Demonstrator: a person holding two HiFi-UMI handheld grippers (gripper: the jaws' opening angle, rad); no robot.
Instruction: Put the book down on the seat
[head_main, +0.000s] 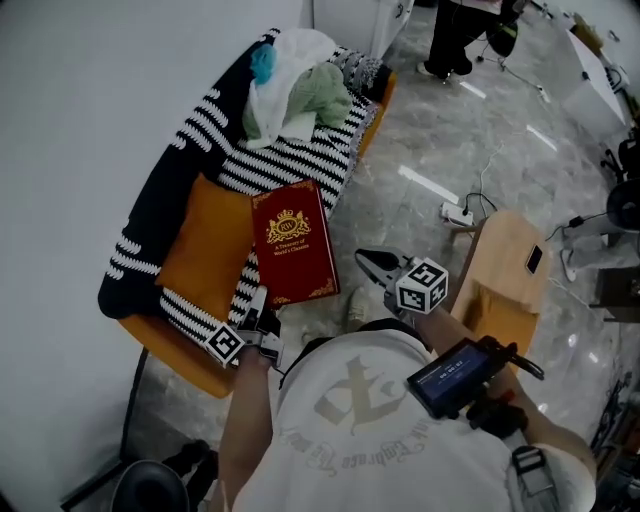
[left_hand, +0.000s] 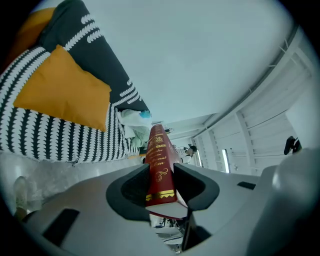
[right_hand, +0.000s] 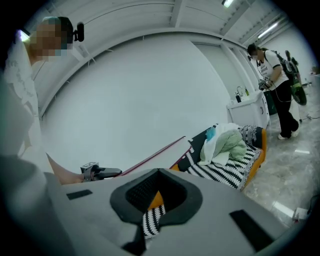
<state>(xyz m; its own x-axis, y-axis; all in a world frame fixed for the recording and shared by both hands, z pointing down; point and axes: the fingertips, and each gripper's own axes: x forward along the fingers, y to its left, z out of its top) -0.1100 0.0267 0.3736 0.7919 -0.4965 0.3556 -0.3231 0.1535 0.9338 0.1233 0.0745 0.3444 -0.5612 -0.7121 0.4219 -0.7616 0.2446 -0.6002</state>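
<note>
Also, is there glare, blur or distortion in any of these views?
Head view: light streaks glare on the glossy floor; the book is sharp. Left gripper view: strong fisheye curving, dark corners. Right gripper view: same curving, the sofa is clear.

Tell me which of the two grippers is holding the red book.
The left gripper: its jaws are clamped on the lower end of the red book. The right gripper has its jaws apart with nothing between them.
</note>
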